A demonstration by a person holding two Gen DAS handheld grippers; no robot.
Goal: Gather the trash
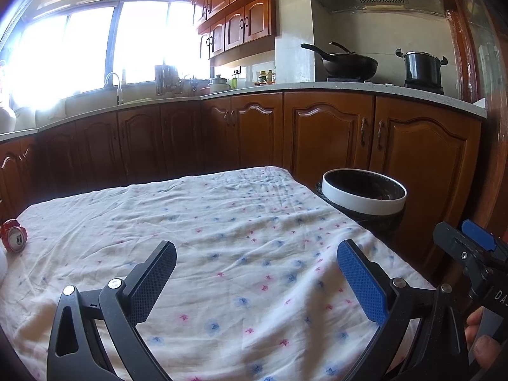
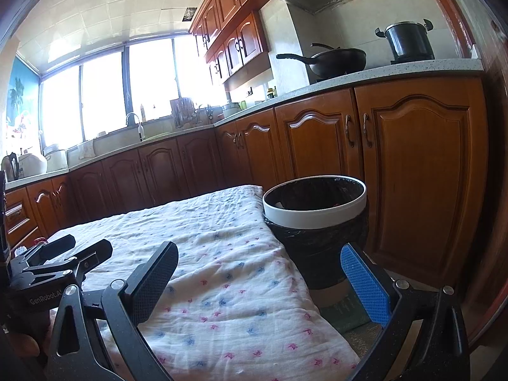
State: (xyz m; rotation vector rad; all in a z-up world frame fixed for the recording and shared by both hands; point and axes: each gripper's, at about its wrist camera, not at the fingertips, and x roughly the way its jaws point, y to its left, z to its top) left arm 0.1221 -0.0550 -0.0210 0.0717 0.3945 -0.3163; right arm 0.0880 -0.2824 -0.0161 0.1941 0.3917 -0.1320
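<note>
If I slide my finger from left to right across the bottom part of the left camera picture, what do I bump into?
Crushed can → black finger → blue finger → bin → the other gripper.

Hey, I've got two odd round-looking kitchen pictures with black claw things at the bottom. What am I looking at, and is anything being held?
These are two hand-held grabbing tools, one in each of a person's hands, each with a wide-angle camera looking forward along its two fingers. One picture comes from the left gripper, the other from the right gripper. Each tool also shows at the edge of the other's picture. Both are open and hold nothing.

Below them is a table under a flowered cloth. On its far left edge lies a crushed red can, apparently trash to collect. Beside the table's right side stands a trash bin with a white rim and black liner. Behind are wooden kitchen cabinets.
</note>
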